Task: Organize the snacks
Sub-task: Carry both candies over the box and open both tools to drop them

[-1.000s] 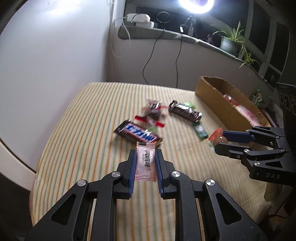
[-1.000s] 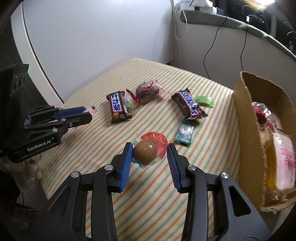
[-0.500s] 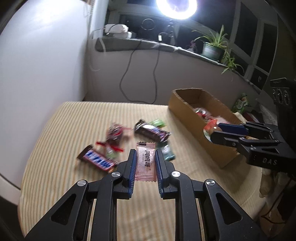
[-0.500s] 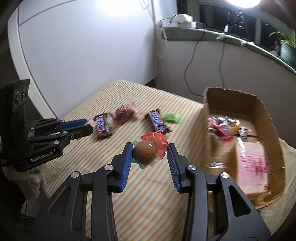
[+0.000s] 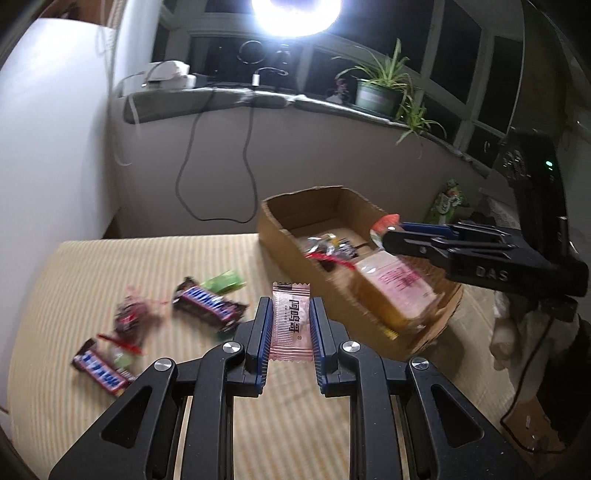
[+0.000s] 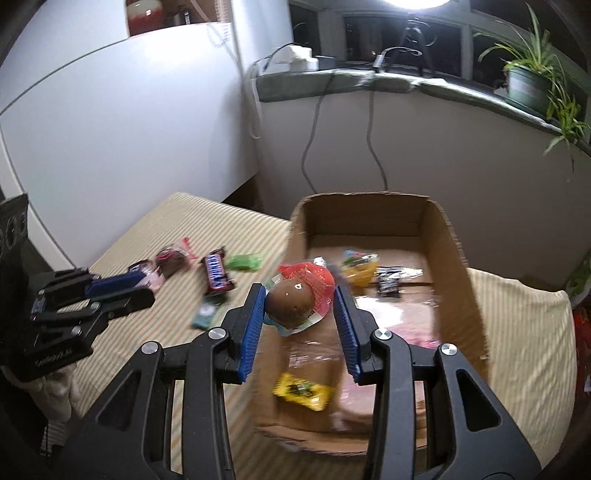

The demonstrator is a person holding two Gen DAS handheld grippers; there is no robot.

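Our right gripper (image 6: 300,302) is clamped on a packaged brown egg (image 6: 291,303) with a red-and-white wrapper, and we hold it in the air above the near-left part of the open cardboard box (image 6: 448,236). Our left gripper (image 5: 291,319) pinches a pink sachet (image 5: 291,321) upright between its blue pads, above the striped cloth (image 5: 129,258) just left of the box's near left wall. Inside the box we see a large clear-wrapped pink-printed pack (image 5: 397,288) filling the near end, a yellow packet (image 6: 301,391) lying on it, and toward the far end a yellow-green packet (image 6: 360,269), a small black packet (image 6: 389,282) and some crinkled red-and-silver wrappers (image 5: 325,251). Loose on the cloth, left of the box, lie two blue-labelled chocolate bars (image 5: 210,304) (image 5: 101,373), a dark red-wrapped sweet (image 5: 129,314), a light green packet (image 5: 225,280) and a small teal packet (image 6: 205,314) near the box's left wall. Only the right wrist view shows the yellow packet and the teal one plainly; only the left wrist view shows the right gripper from the side, over the box's right half. Both views are blurred. On the sill behind stand a potted plant (image 5: 380,92) and a bright ring light (image 5: 295,14).
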